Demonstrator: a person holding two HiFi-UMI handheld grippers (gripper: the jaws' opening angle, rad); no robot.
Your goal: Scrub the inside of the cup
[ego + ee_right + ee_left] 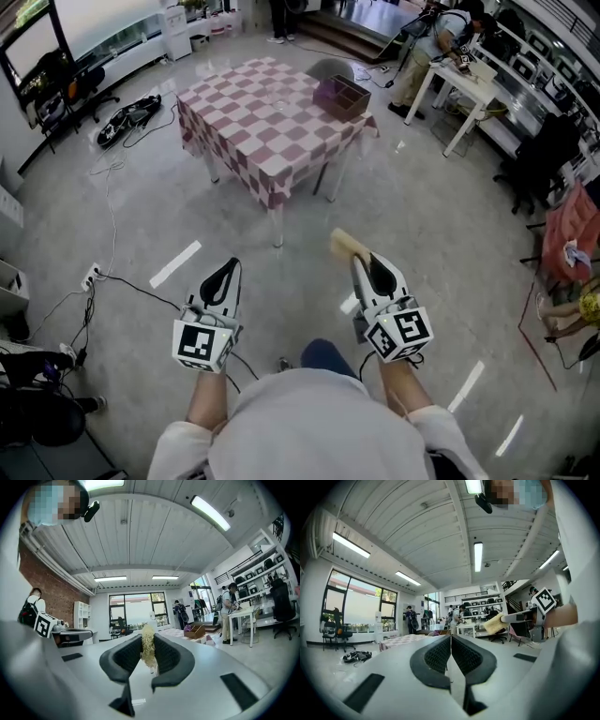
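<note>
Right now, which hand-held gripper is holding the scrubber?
The right hand-held gripper: its jaws pinch a tan fibrous scrubber, while the left hand-held gripper is shut on nothing.

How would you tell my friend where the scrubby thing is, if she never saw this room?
Find the table with the pink-and-white checked cloth, then come nearer across the floor to the two grippers. The scrubber sticks out of the right gripper, pinched between its jaws. It is the only pale yellow, fuzzy thing there; the left gripper is shut on nothing.
</note>
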